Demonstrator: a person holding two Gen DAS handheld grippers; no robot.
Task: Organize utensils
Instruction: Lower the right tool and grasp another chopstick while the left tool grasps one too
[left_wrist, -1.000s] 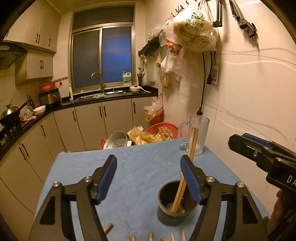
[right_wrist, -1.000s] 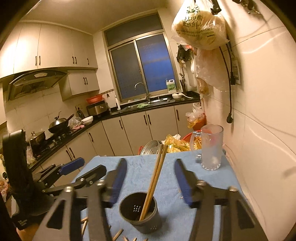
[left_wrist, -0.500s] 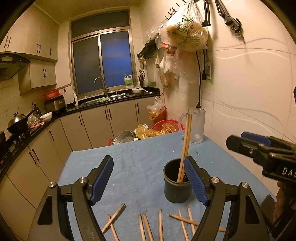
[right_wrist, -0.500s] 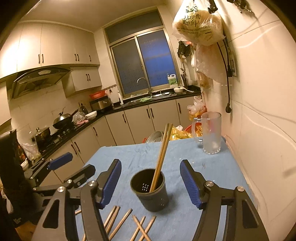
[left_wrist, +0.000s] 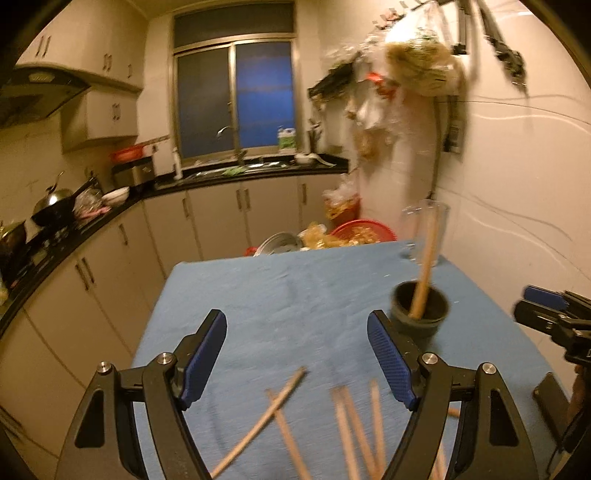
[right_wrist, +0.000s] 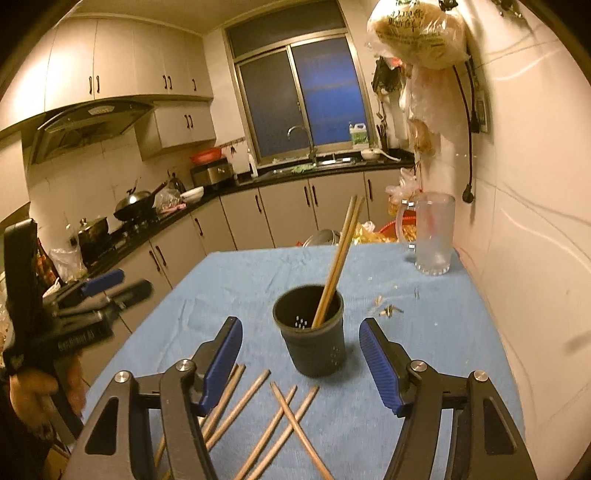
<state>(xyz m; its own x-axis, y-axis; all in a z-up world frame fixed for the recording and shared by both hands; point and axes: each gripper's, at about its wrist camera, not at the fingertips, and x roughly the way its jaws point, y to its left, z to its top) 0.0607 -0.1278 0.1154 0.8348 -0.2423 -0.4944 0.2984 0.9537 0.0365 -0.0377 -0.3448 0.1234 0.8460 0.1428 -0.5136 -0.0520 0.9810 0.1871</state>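
A black perforated holder (right_wrist: 312, 332) stands on the blue cloth (right_wrist: 424, 332) with two wooden chopsticks (right_wrist: 338, 258) leaning in it. Several loose chopsticks (right_wrist: 258, 402) lie crossed on the cloth in front of it. My right gripper (right_wrist: 300, 328) is open, its blue pads either side of the holder and just short of it, touching nothing. In the blurred left wrist view my left gripper (left_wrist: 295, 332) is open over bare cloth. The holder (left_wrist: 419, 314) sits beyond its right finger, and loose chopsticks (left_wrist: 354, 424) lie below it. A hand (right_wrist: 29, 387) holds the left gripper (right_wrist: 99, 288).
A frosted glass mug (right_wrist: 434, 236) stands at the table's far right corner by the white wall (right_wrist: 535, 258). Small crumbs (right_wrist: 388, 310) lie right of the holder. A red basin (left_wrist: 364, 230) and a steel pot (left_wrist: 280, 242) sit beyond the far edge. Cabinets (right_wrist: 177, 258) run along the left.
Both grippers drew back and sank, bringing more loose chopsticks into view. The left one swung left, so the holder now sits right of its fingers. The right jaws spread slightly.
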